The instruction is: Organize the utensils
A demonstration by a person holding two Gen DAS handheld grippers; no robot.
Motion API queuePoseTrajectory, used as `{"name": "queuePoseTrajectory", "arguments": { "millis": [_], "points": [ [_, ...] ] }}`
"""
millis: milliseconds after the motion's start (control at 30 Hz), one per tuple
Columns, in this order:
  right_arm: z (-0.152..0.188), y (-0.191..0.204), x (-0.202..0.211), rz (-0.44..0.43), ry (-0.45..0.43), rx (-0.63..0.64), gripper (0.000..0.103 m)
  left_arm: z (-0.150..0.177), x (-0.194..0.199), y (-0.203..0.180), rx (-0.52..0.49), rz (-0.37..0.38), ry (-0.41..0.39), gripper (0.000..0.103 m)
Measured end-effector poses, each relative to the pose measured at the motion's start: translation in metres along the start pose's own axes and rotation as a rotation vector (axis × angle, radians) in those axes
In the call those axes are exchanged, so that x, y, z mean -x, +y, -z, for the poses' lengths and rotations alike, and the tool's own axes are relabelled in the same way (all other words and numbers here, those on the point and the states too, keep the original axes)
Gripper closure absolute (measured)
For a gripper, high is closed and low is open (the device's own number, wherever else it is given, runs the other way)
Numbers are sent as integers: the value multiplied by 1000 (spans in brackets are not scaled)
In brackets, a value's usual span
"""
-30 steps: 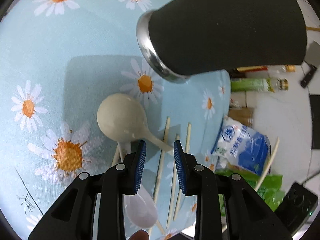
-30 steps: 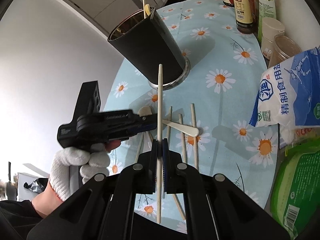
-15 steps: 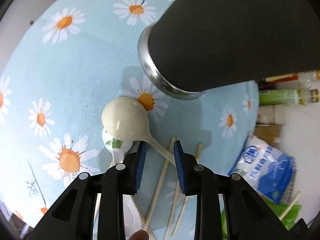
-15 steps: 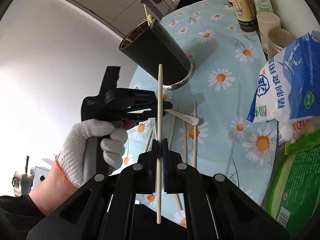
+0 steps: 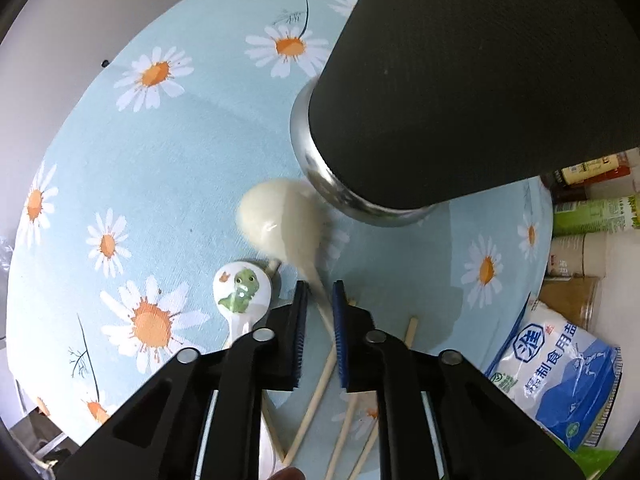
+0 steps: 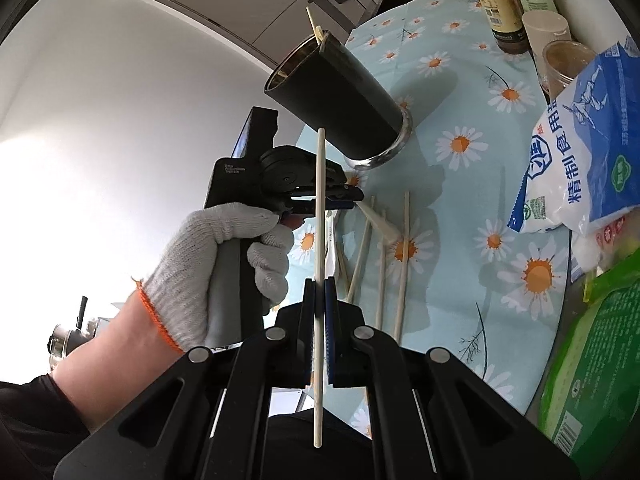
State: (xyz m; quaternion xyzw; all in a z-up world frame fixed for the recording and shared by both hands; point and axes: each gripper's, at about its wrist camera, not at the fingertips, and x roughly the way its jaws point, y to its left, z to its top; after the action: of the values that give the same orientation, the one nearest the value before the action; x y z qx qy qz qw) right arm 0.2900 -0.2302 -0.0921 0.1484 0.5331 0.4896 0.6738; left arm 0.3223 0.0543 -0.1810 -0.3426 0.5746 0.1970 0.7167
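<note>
**Two tools loaded, loose utensils left by the holder**

Daisy-printed blue cloth covers the round counter point(image 5: 168, 168), with white wall and a grey cabinet door behind it in the right wrist view.

One black utensil holder point(image 6: 340, 104) with a shiny metal base stands on the cloth; a couple of pale sticks poke out of its top.

The left tool point(image 5: 319, 300), held in a white-gloved hand point(image 6: 224, 264), has just been closing its jaws and now pinches the thin handle of one cream spoon point(image 5: 280, 220), whose blurred bowl sits close to the holder's metal base. One white spoon with a green cartoon print point(image 5: 242, 292) lies on the cloth just beside the left jaw.

The right tool point(image 6: 319, 312) is clamped on one single chopstick point(image 6: 319, 208), which stands upright between the pads and sticks out above and below them.

Three loose chopsticks point(image 6: 404, 248) lie side by side on the cloth near the holder; a fourth is partly hidden behind the left tool.

At the counter's far edge stand one blue-and-white salt bag point(image 6: 580, 152), one green packet point(image 6: 592, 360), two dark bottles point(image 6: 500, 8) and two lidded jars point(image 6: 560, 56).
</note>
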Motion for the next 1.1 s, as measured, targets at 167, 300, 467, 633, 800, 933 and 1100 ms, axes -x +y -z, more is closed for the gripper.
{"name": "queuePoseTrajectory", "arguments": {
  "millis": [167,300,467,633,800,933,1100],
  "points": [
    [-1,2,4,-8,12,28,97,6,4,11,10,27,-16,96],
    [-5,4,0,-6,28,36,97,8,10,19,66,89,-16,97],
    [-11,10,-5,-1,35,51,97,14,17,22,69,129,-20,97],
    [-19,15,-12,9,33,56,97,16,23,29,73,166,-21,97],
    [-26,21,-17,27,21,61,97,20,39,42,46,194,-36,97],
    [-33,27,-22,47,11,65,97,23,52,47,18,214,-54,97],
    [-44,36,-27,74,-2,84,97,26,69,50,-25,254,-83,97]
  ]
}}
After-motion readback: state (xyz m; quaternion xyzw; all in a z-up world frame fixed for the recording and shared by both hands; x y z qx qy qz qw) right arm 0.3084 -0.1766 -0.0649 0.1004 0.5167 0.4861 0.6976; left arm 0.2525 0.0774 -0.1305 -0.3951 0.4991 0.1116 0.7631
